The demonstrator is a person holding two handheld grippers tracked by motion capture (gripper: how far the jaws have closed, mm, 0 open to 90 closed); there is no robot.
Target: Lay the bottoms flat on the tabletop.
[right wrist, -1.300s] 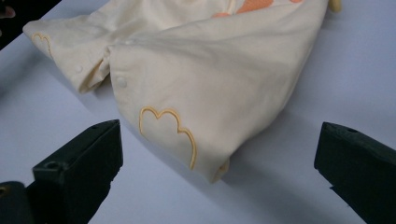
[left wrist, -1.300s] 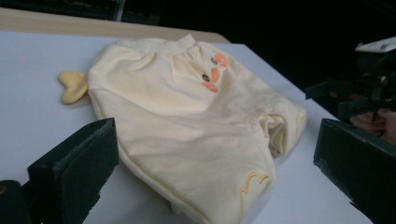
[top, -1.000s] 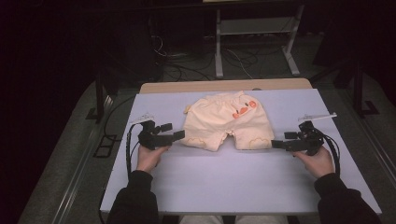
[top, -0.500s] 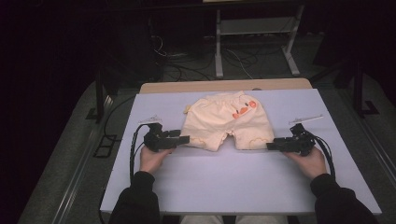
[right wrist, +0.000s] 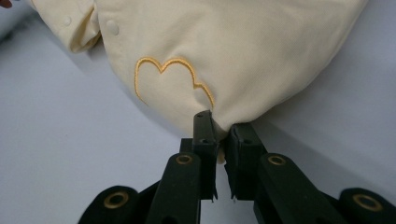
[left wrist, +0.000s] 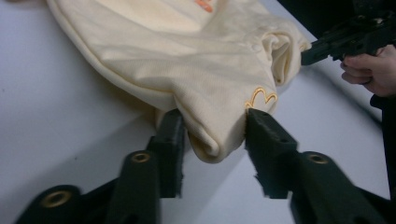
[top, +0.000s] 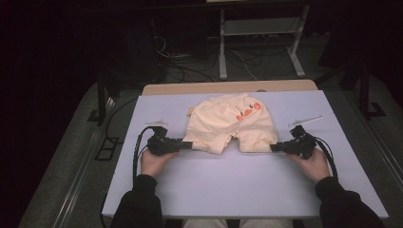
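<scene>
table: pale top, bare along the near edge.
board: tan wood strip along the table's far edge.
strips: two thin pale ones lying flat on the table, one far left, one far right.
stand: white metal frame on the floor beyond the table, legs splayed.
cables: dark tangle on the floor by the stand.
floor: grey, dim.
rail: metal track along the floor, left of the table.
posts: dark uprights, far left and far right.
</scene>
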